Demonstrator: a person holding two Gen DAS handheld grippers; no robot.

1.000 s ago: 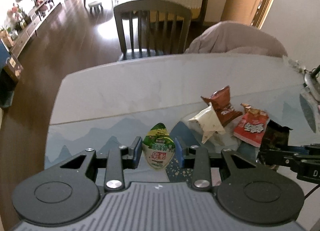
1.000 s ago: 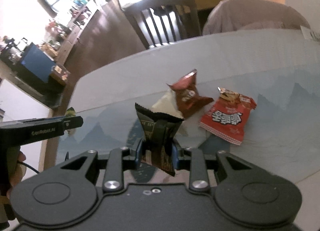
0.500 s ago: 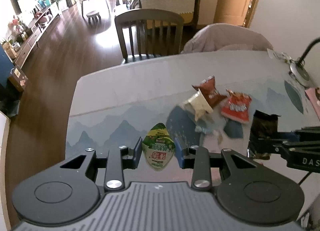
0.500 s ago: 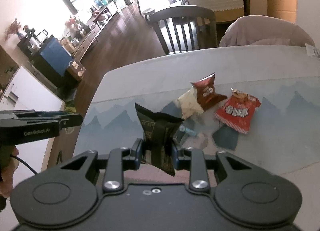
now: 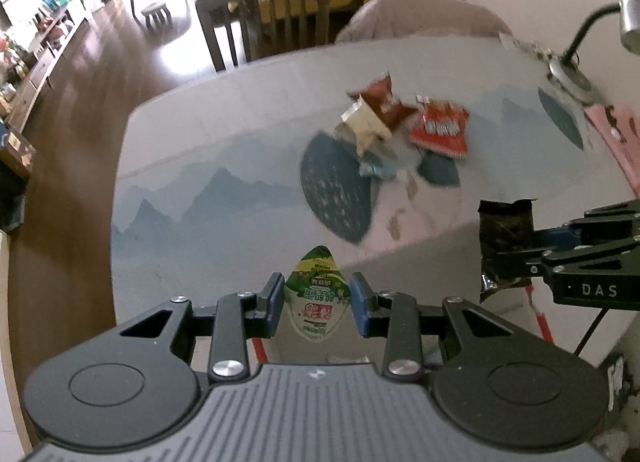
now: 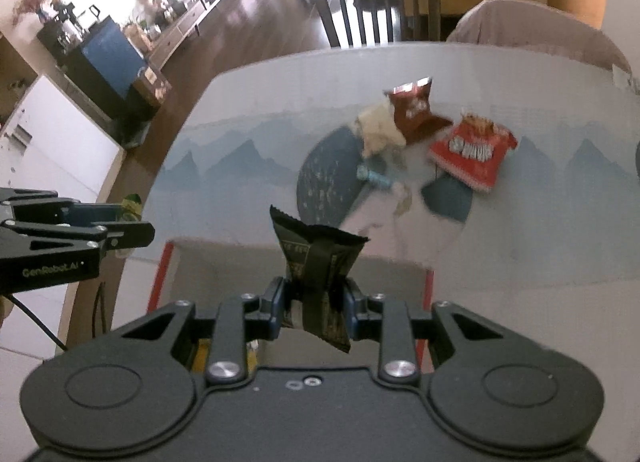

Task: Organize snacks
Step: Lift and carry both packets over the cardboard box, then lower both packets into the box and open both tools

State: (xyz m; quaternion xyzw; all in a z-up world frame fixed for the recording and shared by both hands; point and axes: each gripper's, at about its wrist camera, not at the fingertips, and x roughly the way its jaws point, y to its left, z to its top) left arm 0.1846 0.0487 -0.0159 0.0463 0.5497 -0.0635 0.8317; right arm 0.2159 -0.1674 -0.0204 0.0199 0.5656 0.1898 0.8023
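Left gripper (image 5: 317,304) clamps a green-and-white, teardrop-shaped snack packet (image 5: 317,298).

I note a green-and-white teardrop snack pack (image 5: 317,299), upright. A crumpled black packet (image 6: 318,282) is also held aloft. On the table, clustered and touching: brown packet (image 5: 382,102), cream packet (image 5: 365,127), red packet (image 5: 440,130) (lying flat).

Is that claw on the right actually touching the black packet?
Touching. In the right wrist view, the right gripper has both fingers pressed against the black packet, pinching its waist and holding it above the table.
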